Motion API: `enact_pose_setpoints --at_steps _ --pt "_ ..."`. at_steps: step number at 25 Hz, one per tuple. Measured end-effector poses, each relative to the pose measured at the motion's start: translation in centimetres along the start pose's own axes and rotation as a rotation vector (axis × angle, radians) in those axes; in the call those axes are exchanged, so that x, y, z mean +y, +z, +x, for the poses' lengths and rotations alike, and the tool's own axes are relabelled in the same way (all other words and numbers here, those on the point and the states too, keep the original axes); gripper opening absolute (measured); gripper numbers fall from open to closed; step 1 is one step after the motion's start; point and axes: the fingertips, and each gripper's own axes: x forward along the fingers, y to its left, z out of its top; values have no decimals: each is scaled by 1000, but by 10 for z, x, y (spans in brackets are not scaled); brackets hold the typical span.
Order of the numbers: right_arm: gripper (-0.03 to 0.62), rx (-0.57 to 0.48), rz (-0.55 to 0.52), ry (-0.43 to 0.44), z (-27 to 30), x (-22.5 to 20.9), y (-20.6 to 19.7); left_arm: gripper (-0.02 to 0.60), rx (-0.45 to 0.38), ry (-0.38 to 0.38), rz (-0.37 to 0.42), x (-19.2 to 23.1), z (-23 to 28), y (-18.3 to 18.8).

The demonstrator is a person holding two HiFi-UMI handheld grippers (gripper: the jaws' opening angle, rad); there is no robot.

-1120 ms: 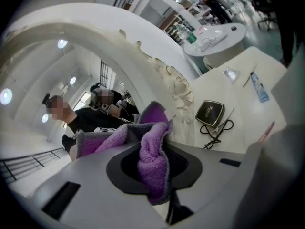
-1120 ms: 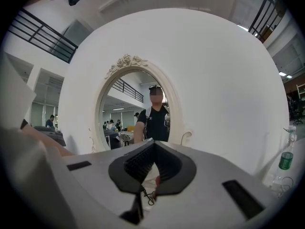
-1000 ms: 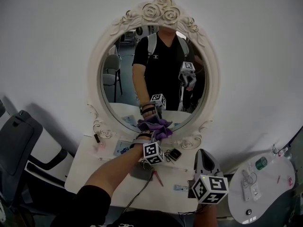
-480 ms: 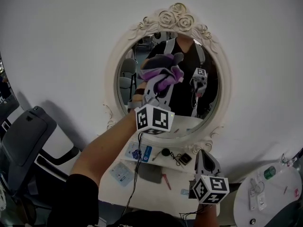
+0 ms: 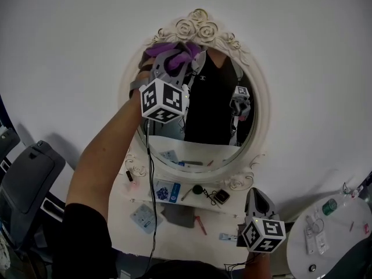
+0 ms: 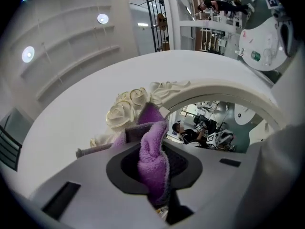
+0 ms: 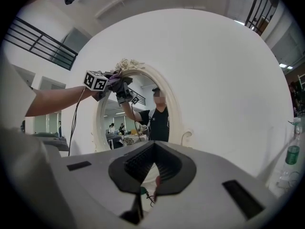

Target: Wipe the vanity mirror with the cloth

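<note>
Left tongs (image 6: 157, 185) clamped on purple cloth (image 6: 151, 151) at mirror (image 5: 212, 121) top edge, right tongs (image 7: 147, 187) closed, empty

From my head I look steeply down on the whole vanity mirror (image 5: 215, 103) and table (image 5: 174, 240). The camera on my left gripper (image 5: 174, 56) hugs the mirror's rose-carved top; the one on my right gripper (image 5: 257, 195) looks up from low, further back, sharing that mirror

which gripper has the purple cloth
The left gripper, up at the top of the vanity mirror, shut on the purple cloth; the right gripper sits low, holding nothing.
</note>
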Motion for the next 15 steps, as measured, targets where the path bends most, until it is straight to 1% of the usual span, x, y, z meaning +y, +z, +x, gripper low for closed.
enact_pose_setpoints --at_steps 2,3,5,6,7,9,11,13,15 --pt "3 4 1 -17 -4 -8 -1 64 -9 -7 -22 -4 7 -3" --pt "3 5 3 -25 -5 -12 -2 64 -15 -5 -53 -5 9 -4" --pt "3 9 5 -41 -7 -20 -3 64 -33 -1 -150 -5 12 -2" --pt "3 11 5 -47 -8 -23 -3 64 -43 0 -185 -6 12 -1" --pt "3 13 5 -52 -9 -25 -3 64 -53 -1 -200 -9 11 0" --pt "3 14 7 -57 -8 -28 -3 64 -73 -14 -195 -19 10 3" --pt "3 16 10 -54 -6 -28 -4 64 -87 -46 -167 -33 8 7" --pt "3 24 9 -47 -3 -26 -6 63 -96 -87 -116 -54 4 9" --pt "3 33 8 -38 0 -22 -10 64 -106 -133 -41 -81 -1 9"
